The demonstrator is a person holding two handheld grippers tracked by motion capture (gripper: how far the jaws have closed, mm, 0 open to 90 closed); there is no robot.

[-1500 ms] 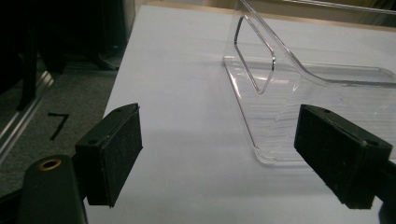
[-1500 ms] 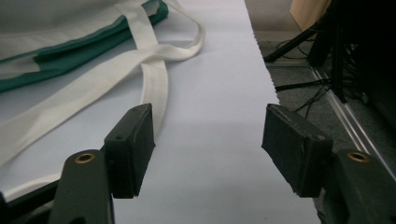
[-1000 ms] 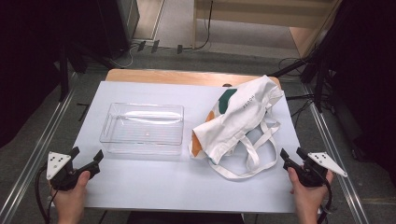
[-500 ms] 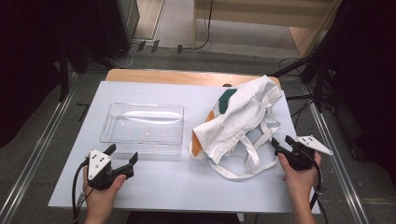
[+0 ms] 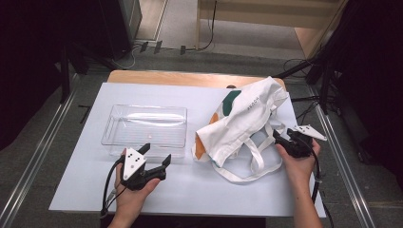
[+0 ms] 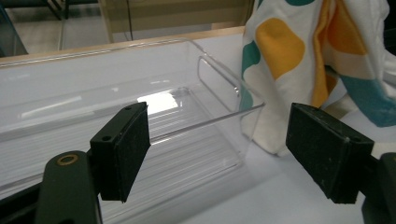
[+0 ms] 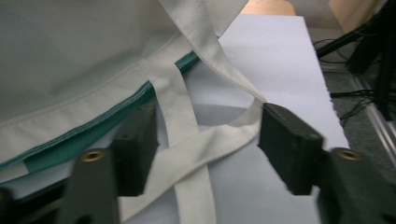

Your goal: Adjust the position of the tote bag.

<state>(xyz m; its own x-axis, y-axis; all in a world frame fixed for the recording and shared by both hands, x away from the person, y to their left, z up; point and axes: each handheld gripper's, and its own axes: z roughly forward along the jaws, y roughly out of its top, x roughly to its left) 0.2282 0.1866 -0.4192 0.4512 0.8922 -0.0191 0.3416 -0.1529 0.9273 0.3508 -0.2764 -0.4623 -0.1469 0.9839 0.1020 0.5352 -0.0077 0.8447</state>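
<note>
Left gripper (image 5: 156, 158) moved up to clear bin (image 6: 224, 93), right gripper (image 7: 205, 154) fingers straddling bag straps (image 7: 187, 116)

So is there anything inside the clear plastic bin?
No, the clear plastic bin sits empty in the high view, with the tote bag lying beside it.

We are looking at a white table (image 5: 247, 190) sitting on a grey floor (image 5: 43, 128), with a wooden bench (image 5: 266, 14) standing beyond and black cables (image 5: 304, 66) trailing around.
</note>
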